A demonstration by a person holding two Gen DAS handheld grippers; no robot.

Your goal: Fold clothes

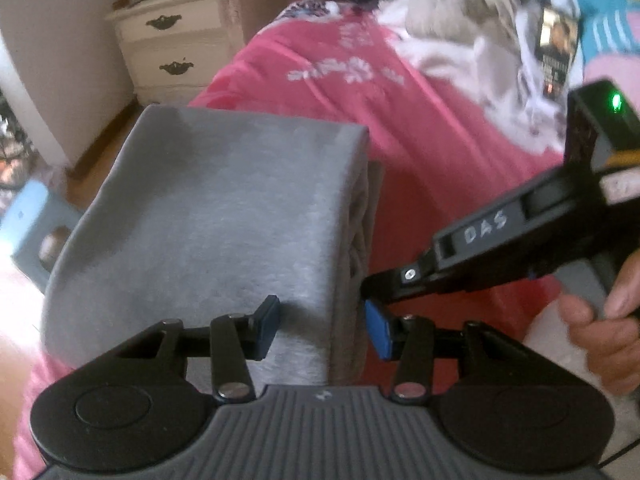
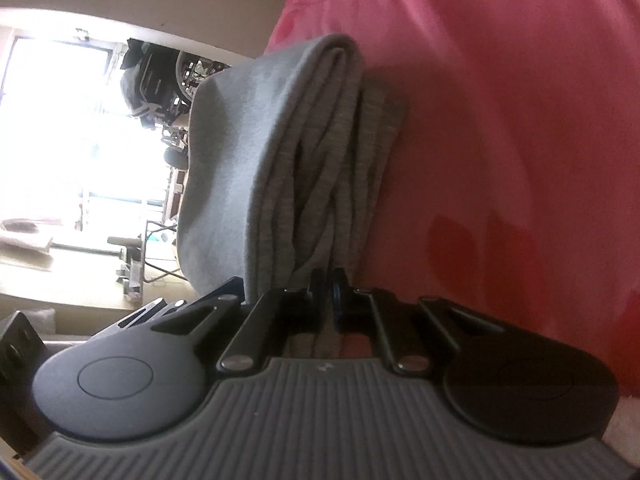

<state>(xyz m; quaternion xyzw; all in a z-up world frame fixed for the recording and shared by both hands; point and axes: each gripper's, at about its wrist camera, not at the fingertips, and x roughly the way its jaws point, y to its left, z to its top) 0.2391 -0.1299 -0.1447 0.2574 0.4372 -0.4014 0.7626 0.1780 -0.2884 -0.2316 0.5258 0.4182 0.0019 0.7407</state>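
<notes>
A folded grey garment (image 1: 224,216) lies on the pink bedspread (image 1: 432,148), its stacked layers showing along the right edge. My left gripper (image 1: 323,326) straddles that near right edge: one blue pad presses into the top cloth, the other sits against the side, so it is shut on the thick fold. My right gripper (image 1: 366,285) comes in from the right, held by a hand (image 1: 600,320), with its tips at the same edge. In the right wrist view the right gripper (image 2: 329,290) is shut on a few layers of the grey garment (image 2: 280,160).
A heap of unfolded clothes (image 1: 460,24) lies at the far end of the bed. A cream nightstand (image 1: 172,48) stands beyond the bed's left side, with a blue object (image 1: 32,220) on the floor. A bright window (image 2: 60,128) and dark clutter (image 2: 160,80) fill the background.
</notes>
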